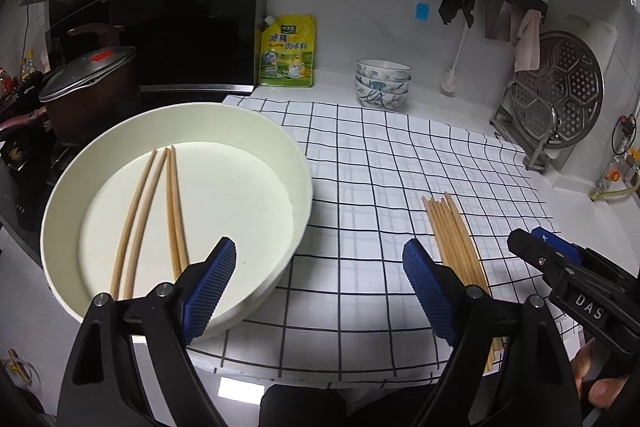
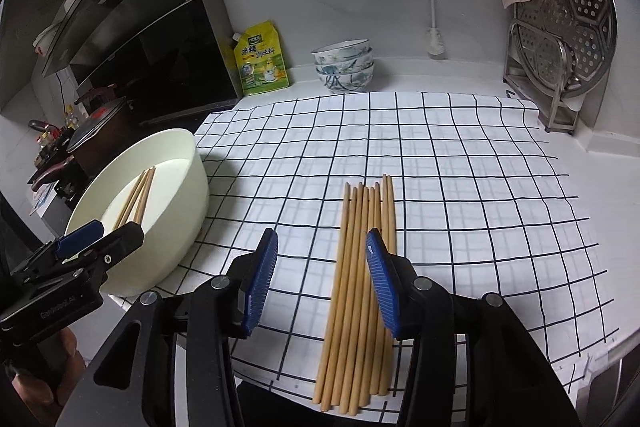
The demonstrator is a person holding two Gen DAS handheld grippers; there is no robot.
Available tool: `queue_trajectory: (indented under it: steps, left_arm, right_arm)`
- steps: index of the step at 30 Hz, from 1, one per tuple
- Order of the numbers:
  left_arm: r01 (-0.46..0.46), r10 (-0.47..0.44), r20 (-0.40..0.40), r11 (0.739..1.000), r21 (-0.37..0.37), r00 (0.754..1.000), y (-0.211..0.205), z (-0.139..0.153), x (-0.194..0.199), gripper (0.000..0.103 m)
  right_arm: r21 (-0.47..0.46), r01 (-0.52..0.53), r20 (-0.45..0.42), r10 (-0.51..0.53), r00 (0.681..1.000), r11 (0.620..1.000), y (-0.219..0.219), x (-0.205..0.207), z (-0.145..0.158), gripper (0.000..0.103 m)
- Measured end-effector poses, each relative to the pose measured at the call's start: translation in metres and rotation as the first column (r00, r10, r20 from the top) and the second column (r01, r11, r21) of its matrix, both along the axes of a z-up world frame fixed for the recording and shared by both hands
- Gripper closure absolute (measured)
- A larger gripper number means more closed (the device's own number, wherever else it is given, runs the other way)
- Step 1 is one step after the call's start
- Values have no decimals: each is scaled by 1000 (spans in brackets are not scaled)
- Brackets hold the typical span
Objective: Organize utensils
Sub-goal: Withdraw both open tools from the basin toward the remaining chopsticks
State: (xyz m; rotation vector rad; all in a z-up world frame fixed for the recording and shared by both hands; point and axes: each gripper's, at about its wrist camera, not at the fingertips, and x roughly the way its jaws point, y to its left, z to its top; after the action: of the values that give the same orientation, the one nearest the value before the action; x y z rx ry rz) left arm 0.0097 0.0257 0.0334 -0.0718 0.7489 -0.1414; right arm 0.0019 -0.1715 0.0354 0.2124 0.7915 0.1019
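Note:
A cream round basin (image 1: 276,147) (image 2: 188,163) stands at the left of the checked cloth and holds several wooden chopsticks (image 1: 154,211) (image 2: 138,199). A bundle of several more chopsticks (image 2: 356,267) (image 1: 456,239) lies side by side on the cloth to its right. My left gripper (image 1: 320,259) is open and empty, over the basin's near right rim. My right gripper (image 2: 322,247) is open and empty, low over the near part of the bundle, with its right pad (image 2: 382,287) over the bundle's right side.
A white cloth with a black grid (image 2: 460,167) covers the counter. Stacked patterned bowls (image 2: 344,65), a yellow pouch (image 2: 262,61) and a steamer plate on a metal rack (image 2: 560,27) stand at the back. A pot (image 1: 88,83) sits on the stove at left.

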Motion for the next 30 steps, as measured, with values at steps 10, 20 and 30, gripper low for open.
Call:
queue_trajectory:
  steps: [10,20,30]
  left_arm:
    - [16,-15,-15,1000,23,1000,-21,-5,10,18]
    - [25,-23,-36,998,53,999,-42,-13,22,18]
    - [55,-51,-59,996,73,997,-63,-23,22,16]
  right_arm:
    - [12,2,-19,-1,1000,1000,-17,12,-14,58]
    - [26,17,-37,-16,999,1000,-37,22,-27,57]
    - [11,39,-101,-38,994,999,-53,24,-54,55]
